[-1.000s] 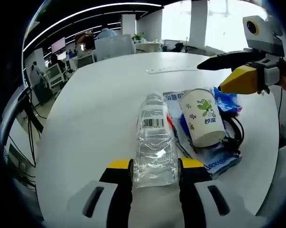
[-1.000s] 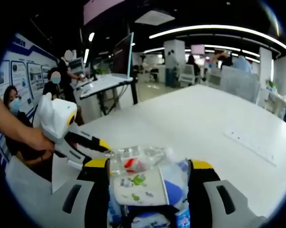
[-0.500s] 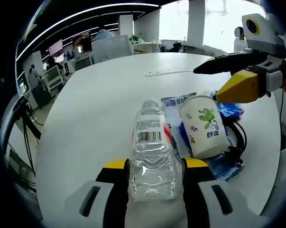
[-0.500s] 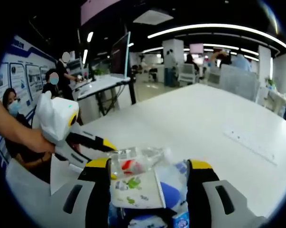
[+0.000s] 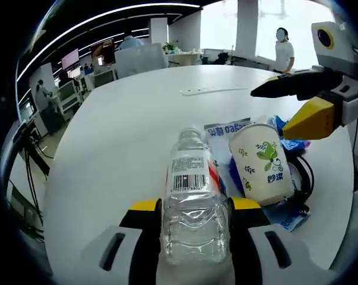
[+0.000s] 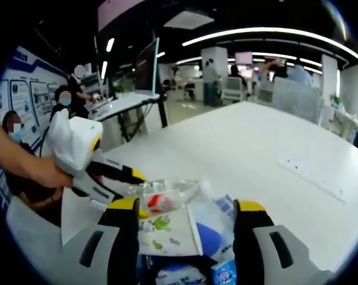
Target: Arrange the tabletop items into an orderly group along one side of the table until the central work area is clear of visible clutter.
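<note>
While the left gripper (image 5: 193, 209) clamps the bottle (image 5: 193, 202) at its base near the table (image 5: 125, 119) edge, beside the cup (image 5: 263, 161), the empty-looking bottle should prove light, slippery, crushable; right gripper (image 6: 186, 209) wide.

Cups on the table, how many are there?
1. A paper cup with green leaf prints stands on blue packets, beside the clear bottle lying between the left gripper jaws. Another could be hidden behind it.

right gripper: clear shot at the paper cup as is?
Probably yes. The right gripper is open with the paper cup lying between its jaws, nothing in front of it. The water bottle, held by the left gripper, lies close beside the cup and may get bumped.
</note>
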